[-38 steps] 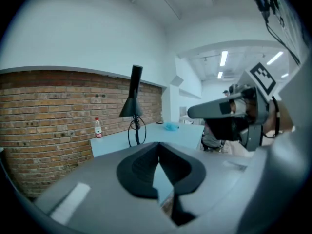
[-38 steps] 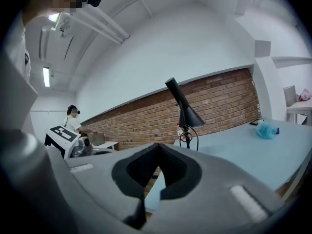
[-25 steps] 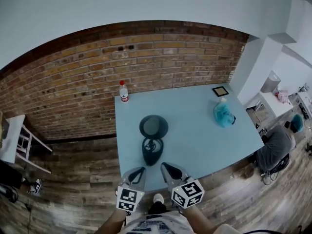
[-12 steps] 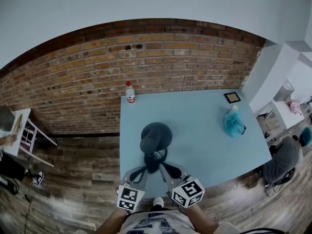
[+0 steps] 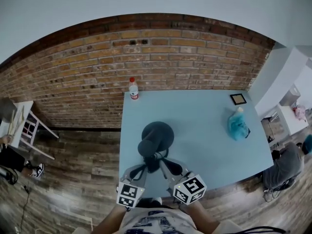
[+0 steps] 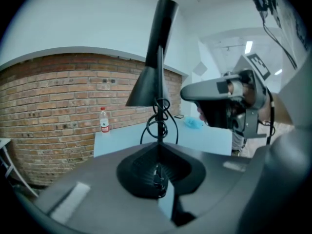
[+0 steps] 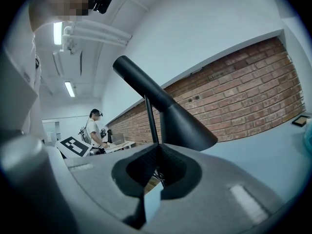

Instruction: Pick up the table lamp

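A black table lamp (image 5: 157, 136) with a cone shade stands near the front edge of the light-blue table (image 5: 204, 130). Its coiled cord sits at the stem. My left gripper (image 5: 141, 168) and right gripper (image 5: 165, 165) flank the lamp's foot, which they partly hide. Both are shut, with nothing seen between the jaws. In the left gripper view the lamp (image 6: 146, 89) rises just beyond the closed left gripper (image 6: 158, 177), and the right gripper (image 6: 219, 89) shows beside it. In the right gripper view the shade (image 7: 180, 121) looms over the closed right gripper (image 7: 157, 172).
A small bottle with a red label (image 5: 132, 89) stands at the table's far left corner. A blue bag (image 5: 238, 126) and a small framed square (image 5: 238, 99) lie at the right. A brick wall runs behind. A white stool (image 5: 24, 130) stands at left, and a seated person (image 5: 287, 162) is at right.
Both grippers have moved forward over the table's front edge and now sit on either side of the lamp's foot. The head view has drawn closer to the lamp.
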The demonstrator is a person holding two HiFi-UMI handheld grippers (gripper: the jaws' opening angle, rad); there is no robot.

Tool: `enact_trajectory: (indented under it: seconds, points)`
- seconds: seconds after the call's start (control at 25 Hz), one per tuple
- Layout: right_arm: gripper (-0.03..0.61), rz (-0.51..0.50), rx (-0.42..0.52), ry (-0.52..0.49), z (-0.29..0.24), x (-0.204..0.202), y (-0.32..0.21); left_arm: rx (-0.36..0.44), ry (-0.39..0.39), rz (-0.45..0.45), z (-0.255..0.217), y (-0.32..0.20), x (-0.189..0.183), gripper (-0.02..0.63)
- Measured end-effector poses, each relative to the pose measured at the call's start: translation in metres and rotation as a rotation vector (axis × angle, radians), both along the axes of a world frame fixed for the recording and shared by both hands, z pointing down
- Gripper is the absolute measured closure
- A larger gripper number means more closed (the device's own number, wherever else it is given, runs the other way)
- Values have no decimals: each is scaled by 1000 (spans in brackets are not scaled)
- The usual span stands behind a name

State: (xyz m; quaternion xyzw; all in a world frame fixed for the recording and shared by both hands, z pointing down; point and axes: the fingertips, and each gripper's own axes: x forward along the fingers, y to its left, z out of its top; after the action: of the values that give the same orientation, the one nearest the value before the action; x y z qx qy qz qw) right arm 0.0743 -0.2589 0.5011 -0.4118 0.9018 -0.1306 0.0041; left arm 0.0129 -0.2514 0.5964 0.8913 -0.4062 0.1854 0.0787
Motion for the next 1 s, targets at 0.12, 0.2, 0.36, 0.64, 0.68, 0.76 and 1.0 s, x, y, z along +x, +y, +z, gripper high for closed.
enact_trajectory:
  seconds: [0.12,0.2,0.36,0.64,0.68,0.76,1.0]
  points:
    - [578,-16,-4,3,1,-3,-4,-9,5,9,3,-2,3,620]
    - [577,-21,-5,3,1,-4,-7,-16,6,19,4,-2,5,620]
    - [577,-39,7,-3,-2,-6,-10,-31,15,47,11,-3,9,620]
    - [503,-81,18,-6,-7,-8,-14,-56,41,77,17,-7,18,579]
    - [502,-87,21,-9,-7,-10,-14,-58,48,78,17,-8,19,567]
    - [460,-104,26,-15,-8,-13,-14,-62,62,75,22,-9,19,544]
    - [447,-136,53,-18,-15,-19,-20,-76,94,93,31,-16,26,463]
